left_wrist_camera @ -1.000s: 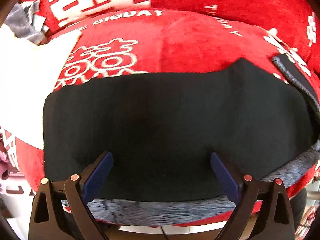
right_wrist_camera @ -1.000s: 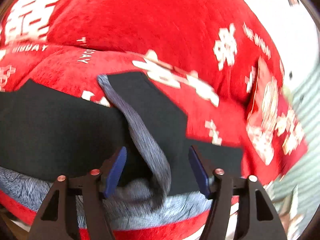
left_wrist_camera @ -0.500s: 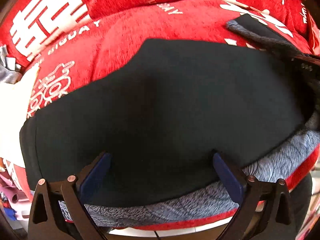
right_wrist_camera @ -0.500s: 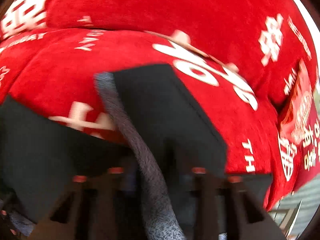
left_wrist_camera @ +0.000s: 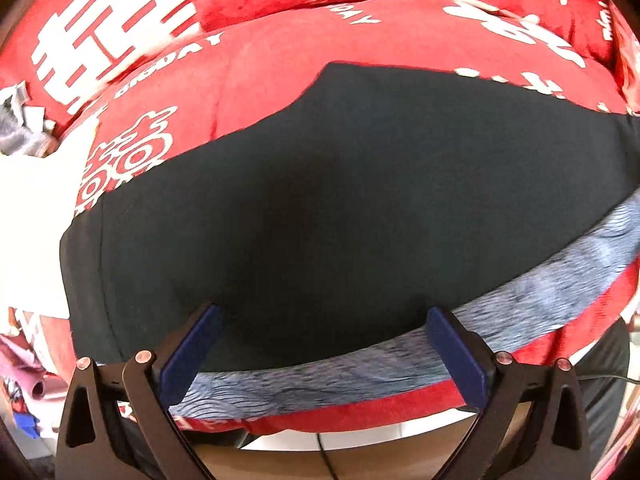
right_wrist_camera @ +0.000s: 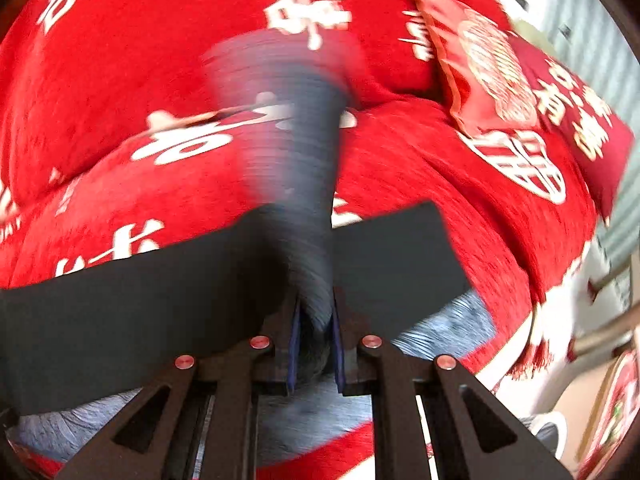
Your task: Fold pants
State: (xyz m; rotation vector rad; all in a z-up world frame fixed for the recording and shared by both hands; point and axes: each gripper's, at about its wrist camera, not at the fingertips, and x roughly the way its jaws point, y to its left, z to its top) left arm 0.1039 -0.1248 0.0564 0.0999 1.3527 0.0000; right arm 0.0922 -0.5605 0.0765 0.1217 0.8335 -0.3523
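Right gripper point(right_wrist_camera: 314, 344): jaws have just been closing and are clamped on a blurred grey-and-black flap of the pants point(right_wrist_camera: 120, 300), which rises from between the pads. Left gripper point(left_wrist_camera: 320, 352): jaws spread wide, nothing between them, hovering over the pants' grey waistband point(left_wrist_camera: 520, 300) at the near edge of the red blanket point(left_wrist_camera: 280, 72). Pants: black, spread flat across the blanket, from its near edge toward the middle. Beyond: a red cushion point(right_wrist_camera: 500, 68) toward the blanket's far right corner.

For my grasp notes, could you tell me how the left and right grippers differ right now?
The left gripper stands wide open over the black pants, gripping nothing; the right gripper has just closed on a lifted fold of them. Both have blue pads and point down at the red blanket.
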